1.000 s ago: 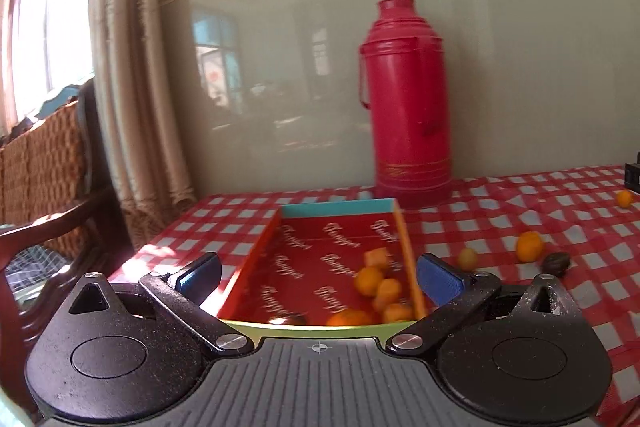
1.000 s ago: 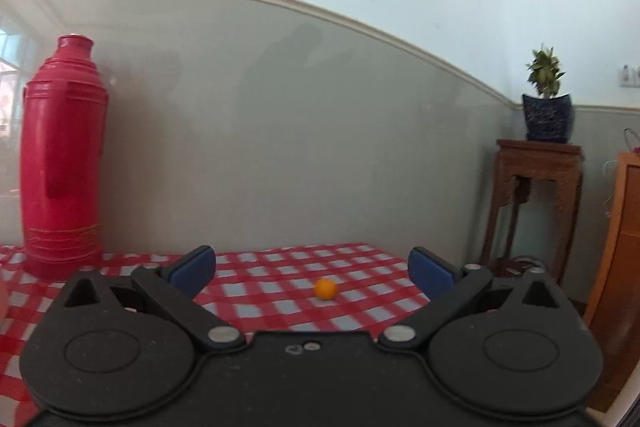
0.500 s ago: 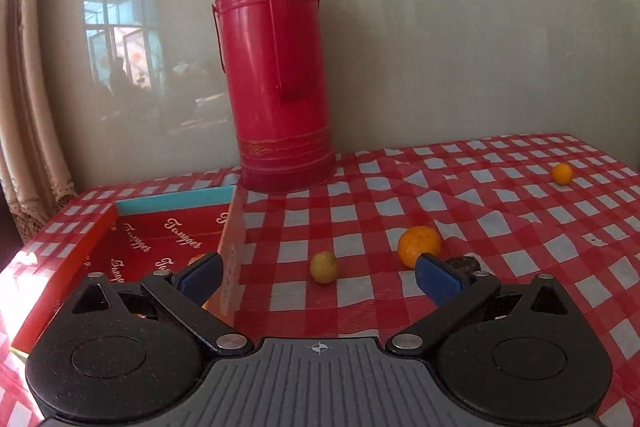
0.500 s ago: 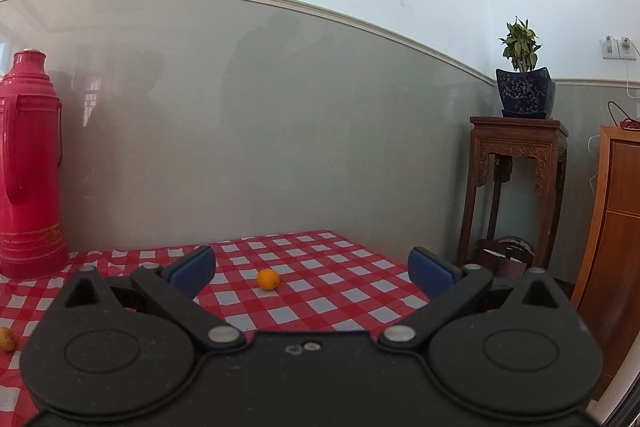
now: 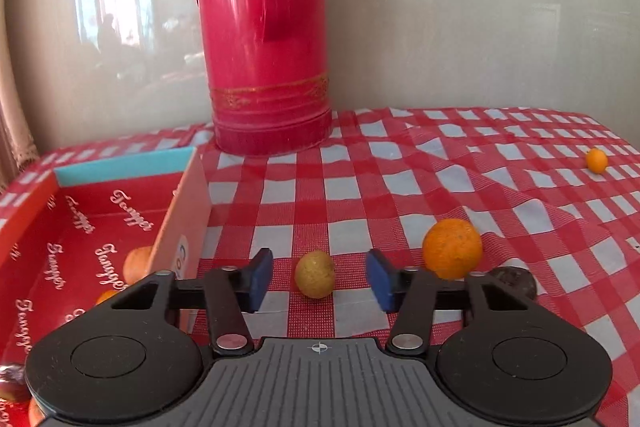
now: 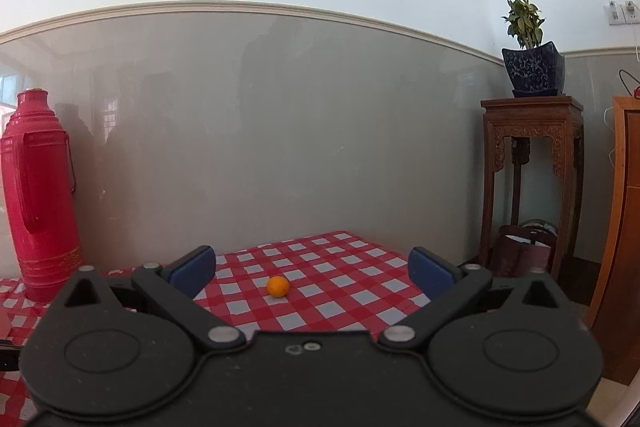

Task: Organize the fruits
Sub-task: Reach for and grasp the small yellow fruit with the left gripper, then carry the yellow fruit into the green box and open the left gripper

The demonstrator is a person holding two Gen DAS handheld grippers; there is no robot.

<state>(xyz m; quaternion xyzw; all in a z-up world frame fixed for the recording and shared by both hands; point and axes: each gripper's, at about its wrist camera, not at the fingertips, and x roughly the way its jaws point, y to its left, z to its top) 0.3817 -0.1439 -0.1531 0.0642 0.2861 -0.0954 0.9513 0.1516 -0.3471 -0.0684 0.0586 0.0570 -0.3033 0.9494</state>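
My left gripper is open, its blue pads on either side of a small yellow fruit on the checked cloth, not touching it. An orange and a dark fruit lie just right of the right finger. A small orange fruit lies far right. The red box at left holds several orange fruits. My right gripper is open and empty, above the table, with the small orange fruit ahead between its fingers.
A tall red thermos stands at the back against the wall, also at left in the right wrist view. The table's right edge drops off beside a wooden plant stand and a cabinet.
My left gripper swung right from over the red box, moved down to the yellow fruit, and its jaws narrowed around it. My right gripper shifted slightly; the small orange stays ahead.
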